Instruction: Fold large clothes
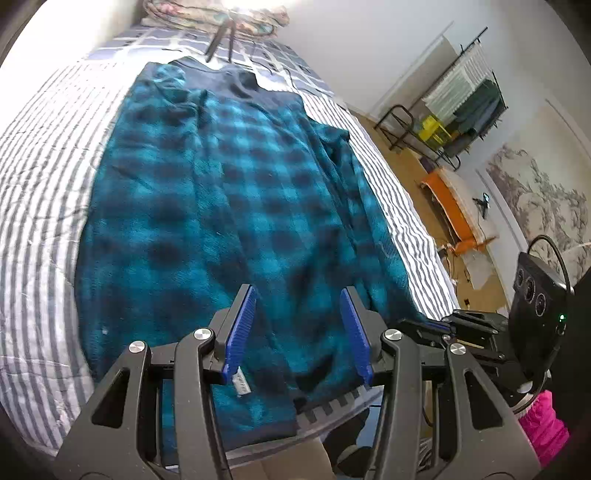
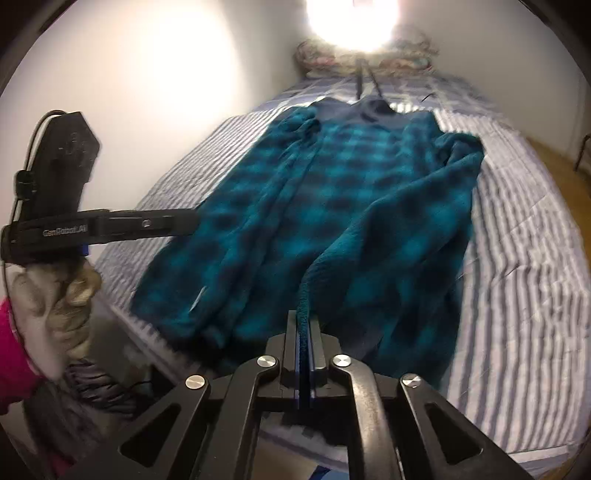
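A large teal and dark checked fleece garment (image 1: 229,206) lies lengthwise on the striped bed, its dark collar at the far end. It also shows in the right wrist view (image 2: 351,206). My left gripper (image 1: 299,295) is open, its blue pads above the garment's near hem, holding nothing. My right gripper (image 2: 304,317) is shut on a raised fold of the garment's near edge, which runs up between the pads. The left gripper shows from the side in the right wrist view (image 2: 184,221), and the right gripper shows at the right in the left wrist view (image 1: 436,328).
The striped bedspread (image 1: 40,206) covers the bed, with patterned pillows (image 1: 218,16) at the far end under a bright window. A clothes rack (image 1: 465,96) and an orange bench (image 1: 450,206) stand on the wooden floor to the right. A white wall (image 2: 147,85) runs along the bed's left.
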Demonstrator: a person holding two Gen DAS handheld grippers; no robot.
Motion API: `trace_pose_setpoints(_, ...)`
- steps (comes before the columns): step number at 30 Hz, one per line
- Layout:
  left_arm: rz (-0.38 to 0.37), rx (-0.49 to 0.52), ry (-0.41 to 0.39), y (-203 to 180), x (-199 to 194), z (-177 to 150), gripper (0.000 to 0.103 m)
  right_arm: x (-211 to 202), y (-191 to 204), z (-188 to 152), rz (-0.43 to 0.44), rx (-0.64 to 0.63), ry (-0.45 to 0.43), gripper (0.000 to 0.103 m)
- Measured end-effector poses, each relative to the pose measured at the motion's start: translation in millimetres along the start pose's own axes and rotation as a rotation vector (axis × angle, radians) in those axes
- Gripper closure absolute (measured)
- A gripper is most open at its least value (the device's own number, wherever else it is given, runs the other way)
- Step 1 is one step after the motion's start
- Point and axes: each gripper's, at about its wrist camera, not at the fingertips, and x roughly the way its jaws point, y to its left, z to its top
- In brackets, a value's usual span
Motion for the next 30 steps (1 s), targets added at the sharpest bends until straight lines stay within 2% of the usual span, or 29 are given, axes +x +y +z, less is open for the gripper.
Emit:
trace_pose_setpoints(2,-0.008,0.006,0.019,-5.6,6.3,-2.6,0.054,-5.0,-6.2,-4.5,0.088,0.019,0.021,0.077)
trace_pose_setpoints(3,-0.022,0.002,0.033,-8.9,11.6,-4.1,0.054,-9.1,-10.0,-7.9,0.123,0.033,0.018,0.061)
trace_pose_setpoints(6,-0.062,0.003,0.074,-20.5,27.4,-6.2,0.045,-26.0,-25.0,-12.2,0.205,0.088,-0.034,0.059)
trace_pose_setpoints(8,-0.070,0.014,0.087,-28.7,36.2,-6.7,0.041,-33.8,-36.0,-9.4,0.207,0.120,-0.072,0.059)
trace_pose_setpoints(11,-0.093,0.002,0.125,-34.8,52.1,-7.3,0.040,-38.2,-63.7,0.6,0.217,0.207,-0.114,0.058)
trace_pose_setpoints(14,-0.100,-0.014,0.154,-38.7,66.7,-6.6,0.040,-35.1,-101.4,17.7,0.178,0.318,-0.123,0.058)
trace_pose_setpoints(21,-0.053,-0.061,0.179,-32.6,95.4,1.1,0.040,-9.1,-173.2,79.4,0.050,0.432,-0.149,0.056)
trace_pose_setpoints(25,-0.031,-0.040,0.194,-29.1,107.1,4.0,0.040,21.4,-229.8,111.4,0.026,0.580,-0.183,0.056)
trace_pose_setpoints(30,-0.067,-0.043,0.223,-22.5,118.1,2.8,0.042,55.3,-280.5,138.1,0.011,0.689,-0.197,0.056)
